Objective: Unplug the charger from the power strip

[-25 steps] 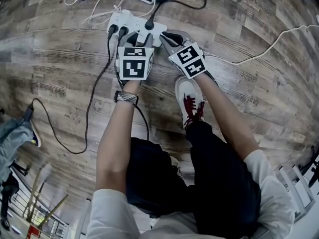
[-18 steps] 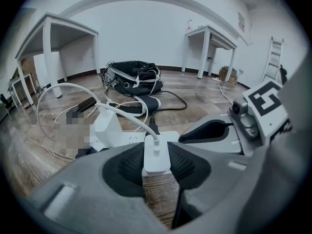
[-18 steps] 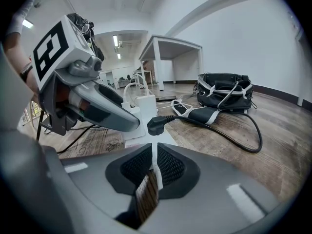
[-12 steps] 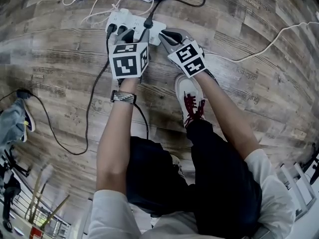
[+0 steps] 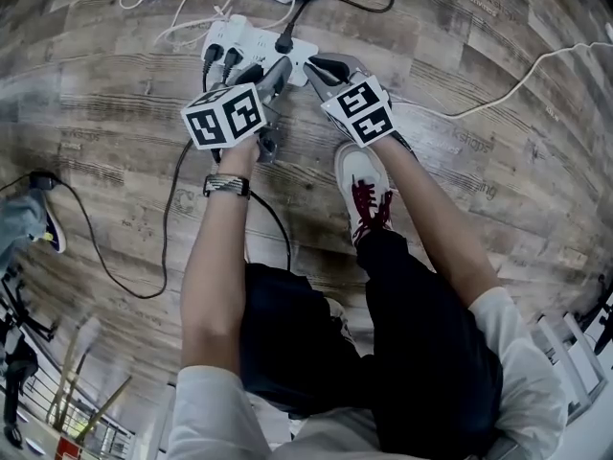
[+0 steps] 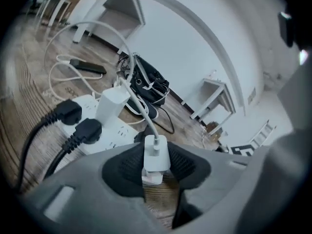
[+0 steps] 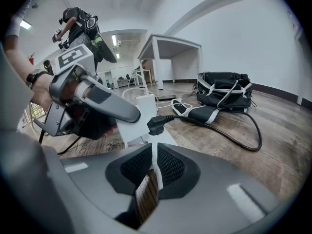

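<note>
**A:** Biggest first. The power strip (image 5: pixel 244 36) lies on the wood floor (image 5: pixel 498 113). Our right gripper (image 7: pixel 152 167) is at the strip's near end, jaws almost together and pinched on its thin white edge. That's our anchor: pin the strip so it can't drag.

**B:** Left side?

**A:** Our left gripper (image 6: pixel 156 165) is just beside the strip on the near side. Its jaws are clamped on the small white charger (image 6: pixel 156 152), pads on its two flat sides. We see bare floor under the charger, so we judge it's already clear of the strip, though we're not certain. We'd draw it straight away from the strip with no twist. Mind its white cable (image 6: pixel 146 121), which runs back over the strip past the tall white adapter (image 6: pixel 111 106). The two black plugs (image 6: pixel 87 129) are seated in the strip, so we shouldn't snag them.

**B:** What can't we see?

**A:** In the head view, the grippers and their marker cubes cover the strip's near edge, so the charger's socket is hidden. We can't trace the cable's far end beyond the strip. Only a sliver of strip shows between the right pads. Under the charger body there's a pale stub, too blurred to tell prongs from casing.
</note>
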`<action>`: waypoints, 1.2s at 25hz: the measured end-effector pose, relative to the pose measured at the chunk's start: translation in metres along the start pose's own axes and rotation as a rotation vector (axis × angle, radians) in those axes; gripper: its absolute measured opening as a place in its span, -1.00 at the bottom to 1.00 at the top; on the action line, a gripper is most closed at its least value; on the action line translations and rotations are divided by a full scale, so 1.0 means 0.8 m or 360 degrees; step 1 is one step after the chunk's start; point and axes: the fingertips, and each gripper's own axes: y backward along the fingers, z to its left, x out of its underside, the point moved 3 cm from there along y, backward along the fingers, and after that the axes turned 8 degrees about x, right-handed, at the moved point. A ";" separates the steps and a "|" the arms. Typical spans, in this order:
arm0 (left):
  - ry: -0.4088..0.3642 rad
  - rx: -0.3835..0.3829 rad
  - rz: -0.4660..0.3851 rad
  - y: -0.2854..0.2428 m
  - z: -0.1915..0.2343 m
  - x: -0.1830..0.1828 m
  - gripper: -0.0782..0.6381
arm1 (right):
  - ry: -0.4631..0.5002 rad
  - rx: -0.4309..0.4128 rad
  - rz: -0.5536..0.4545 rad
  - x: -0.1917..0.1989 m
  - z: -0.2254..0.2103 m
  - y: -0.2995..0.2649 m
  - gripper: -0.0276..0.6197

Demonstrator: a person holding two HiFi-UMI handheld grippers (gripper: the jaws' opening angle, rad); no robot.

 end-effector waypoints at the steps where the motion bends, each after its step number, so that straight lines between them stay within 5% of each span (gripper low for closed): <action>1: 0.0066 0.0043 -0.0040 0.000 0.003 0.001 -0.39 | 0.0000 -0.0003 0.0000 0.000 0.000 0.000 -0.82; 5: 0.0140 0.0079 -0.0144 0.001 0.012 -0.001 -0.38 | 0.0001 -0.0008 0.0001 0.001 0.000 0.000 -0.82; 11: 0.0028 -0.0039 -0.0161 0.002 0.024 -0.001 -0.31 | 0.0010 -0.0007 0.0005 0.000 0.000 0.001 -0.82; 19: -0.0169 -0.0208 -0.0064 0.002 0.033 -0.004 -0.09 | 0.0013 0.0004 0.0008 0.000 0.000 0.001 -0.82; 30: -0.0244 -0.0202 0.0087 0.010 0.030 0.014 0.15 | 0.0024 0.0040 0.0022 0.001 0.001 0.004 -0.80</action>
